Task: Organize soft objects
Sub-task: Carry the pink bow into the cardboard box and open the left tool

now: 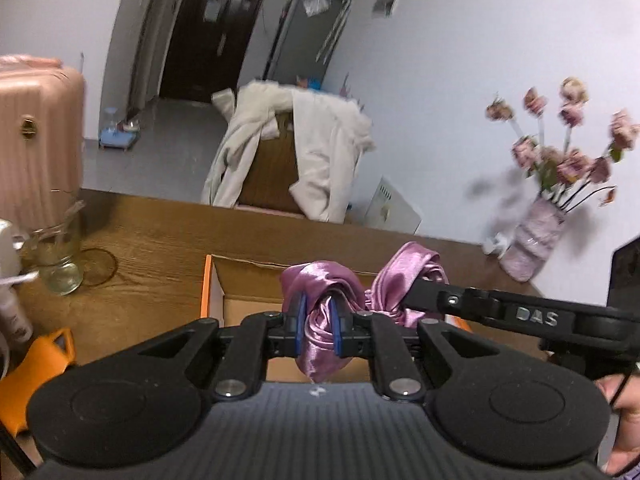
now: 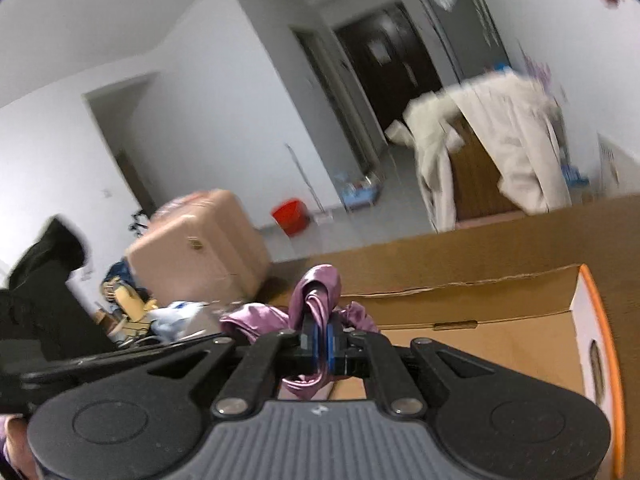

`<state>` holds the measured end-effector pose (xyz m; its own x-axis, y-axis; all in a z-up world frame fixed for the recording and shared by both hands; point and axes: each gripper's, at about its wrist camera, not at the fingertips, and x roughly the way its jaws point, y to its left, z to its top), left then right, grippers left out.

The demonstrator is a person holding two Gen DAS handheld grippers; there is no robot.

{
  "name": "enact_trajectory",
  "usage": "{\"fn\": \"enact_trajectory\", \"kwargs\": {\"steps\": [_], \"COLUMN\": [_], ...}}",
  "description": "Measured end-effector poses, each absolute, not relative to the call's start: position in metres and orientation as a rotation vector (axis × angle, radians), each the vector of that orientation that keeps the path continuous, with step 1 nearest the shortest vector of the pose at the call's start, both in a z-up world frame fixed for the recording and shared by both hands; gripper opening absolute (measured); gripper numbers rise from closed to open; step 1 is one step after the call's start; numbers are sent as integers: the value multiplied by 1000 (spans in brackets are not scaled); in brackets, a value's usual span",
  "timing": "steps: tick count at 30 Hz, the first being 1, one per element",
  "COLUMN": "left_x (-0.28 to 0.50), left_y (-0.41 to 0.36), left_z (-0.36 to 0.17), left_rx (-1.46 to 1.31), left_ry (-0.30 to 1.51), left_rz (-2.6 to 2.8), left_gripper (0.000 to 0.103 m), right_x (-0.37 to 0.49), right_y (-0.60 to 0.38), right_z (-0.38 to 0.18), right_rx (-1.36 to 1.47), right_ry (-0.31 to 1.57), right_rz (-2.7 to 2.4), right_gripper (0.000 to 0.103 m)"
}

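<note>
From the left wrist, the left gripper [image 1: 319, 320] is clamped on the purple satin cloth [image 1: 320, 300], held above the open cardboard box [image 1: 248, 280]. From the right wrist, the right gripper [image 2: 320, 338] pinches the same cloth over the box's left end.

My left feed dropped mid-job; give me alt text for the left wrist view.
The left gripper is shut on bunched purple satin cloth above an open cardboard box on a wooden table. The right gripper grips the same cloth alongside.
</note>
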<state>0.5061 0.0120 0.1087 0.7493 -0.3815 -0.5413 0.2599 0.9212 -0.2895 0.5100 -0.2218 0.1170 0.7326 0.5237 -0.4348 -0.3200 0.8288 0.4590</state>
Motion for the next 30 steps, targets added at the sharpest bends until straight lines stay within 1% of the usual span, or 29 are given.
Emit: {"fn": "enact_trajectory", "kwargs": {"steps": [3,9,10,12,13,14,15,16,17,19,21,23,24,26,27,28,29,30], "left_x": [550,607,611,614,614,614,613,611,608,600,591,576,565,546,534,519,505,486], "left_y": [10,1,0,-3,-5,-5,-4,-2,0,4,9,14,16,19,20,21,22,24], "left_z": [90,49,44,40,40,40,42,44,48,58,71,88,98,115,123,131,137,143], "left_rx": [-176,-112,-97,-60,-43,-38,-40,-40,-39,-36,-38,-37,-34,-26,-22,-17,-14,-12], "left_ry": [695,815,819,807,799,796,794,791,785,774,758,730,713,685,669,651,631,605], "left_rz": [-324,-253,-254,-268,-267,-261,-257,-253,-241,-225,-216,-201,-194,-191,-191,-195,-198,-201], "left_gripper": [13,14,15,16,19,26,31,39,41,41,44,53,55,62,65,73,78,79], "right_x": [566,626,632,641,644,647,648,651,651,645,634,620,609,586,572,558,539,520], "right_y": [-218,-209,-205,-201,-199,-198,-198,-197,-197,-199,-203,-209,-213,-221,-224,-228,-231,-235], "right_z": [94,37,29,18,14,11,10,10,13,24,40,60,72,95,105,116,126,135], "right_rx": [405,467,468,459,455,463,469,460,448,427,421,406,397,379,366,344,315,288], "right_ry": [685,858,884,921,940,958,967,970,964,944,925,897,877,837,817,792,765,738], "right_rz": [439,368,358,335,326,322,317,308,303,292,294,296,296,305,315,330,345,357], "right_gripper": [4,5,8,13,19,24,26,33,37,37,37,43,44,52,54,57,62,65]}}
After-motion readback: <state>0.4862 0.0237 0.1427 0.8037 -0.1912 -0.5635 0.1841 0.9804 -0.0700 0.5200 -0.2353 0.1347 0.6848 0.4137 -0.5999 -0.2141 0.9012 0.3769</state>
